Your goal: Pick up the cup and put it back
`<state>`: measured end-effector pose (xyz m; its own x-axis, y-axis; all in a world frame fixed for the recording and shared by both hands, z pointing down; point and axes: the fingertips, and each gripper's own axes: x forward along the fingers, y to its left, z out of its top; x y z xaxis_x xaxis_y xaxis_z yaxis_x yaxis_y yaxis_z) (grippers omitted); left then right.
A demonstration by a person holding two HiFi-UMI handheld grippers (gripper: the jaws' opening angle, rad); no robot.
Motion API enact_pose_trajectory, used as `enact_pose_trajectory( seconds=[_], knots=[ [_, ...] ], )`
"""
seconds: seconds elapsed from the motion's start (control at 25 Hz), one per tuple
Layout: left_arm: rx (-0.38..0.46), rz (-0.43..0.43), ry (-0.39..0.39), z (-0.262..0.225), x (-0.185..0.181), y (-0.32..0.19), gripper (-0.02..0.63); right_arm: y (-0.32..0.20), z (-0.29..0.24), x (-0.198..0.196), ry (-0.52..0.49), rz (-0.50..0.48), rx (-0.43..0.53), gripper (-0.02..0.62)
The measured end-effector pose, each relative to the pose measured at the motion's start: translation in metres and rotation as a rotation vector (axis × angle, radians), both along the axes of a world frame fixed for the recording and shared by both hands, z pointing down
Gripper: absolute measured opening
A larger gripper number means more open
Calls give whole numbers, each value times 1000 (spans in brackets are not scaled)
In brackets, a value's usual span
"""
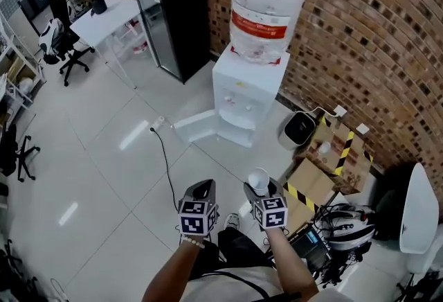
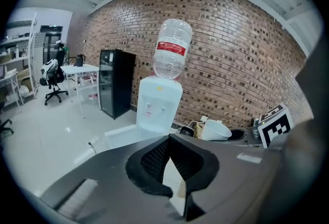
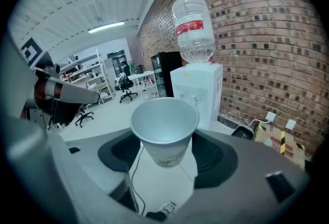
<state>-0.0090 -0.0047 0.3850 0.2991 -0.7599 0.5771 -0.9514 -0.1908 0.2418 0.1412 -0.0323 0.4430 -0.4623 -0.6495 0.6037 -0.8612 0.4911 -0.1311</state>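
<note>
Cup (image 3: 164, 124) is off any surface, pinched in the right gripper (image 3: 164, 160). The jaws clamp its lower body from both sides; it's upright, mouth up, looks empty inside. In the head view it's carried in mid-air in front of the person, over the tiled floor (image 1: 104, 155), well short of the water dispenser (image 1: 249, 96).

Left gripper (image 2: 172, 166): jaws pressed together at the tips, nothing between them. It's held beside the right one, idle.

Status, my read: the pick-up half is done. The put-back half is not; the cup hasn't been set down or released.

Can't tell from these views where it's supposed to go back. The dispenser straight ahead is the likely spot, but that's a guess.

What's left: carry it over, set it down upright, open the jaws and back off.
</note>
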Motion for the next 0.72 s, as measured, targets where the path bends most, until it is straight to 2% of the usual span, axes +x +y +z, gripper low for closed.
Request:
enact_pose_trajectory(
  seconds=[0.28,0.44,0.72],
  knots=[
    [-70,-45,19,50,-10,-38,0,-57,58,-18,58,-58,-18,319],
    [-114,-52,38,92,-14,-62,0,-91,105,-29,98,-56,-36,319],
    [-120,10,40,186,-22,-123,0,-162,214,-54,147,-54,-55,319]
  ],
)
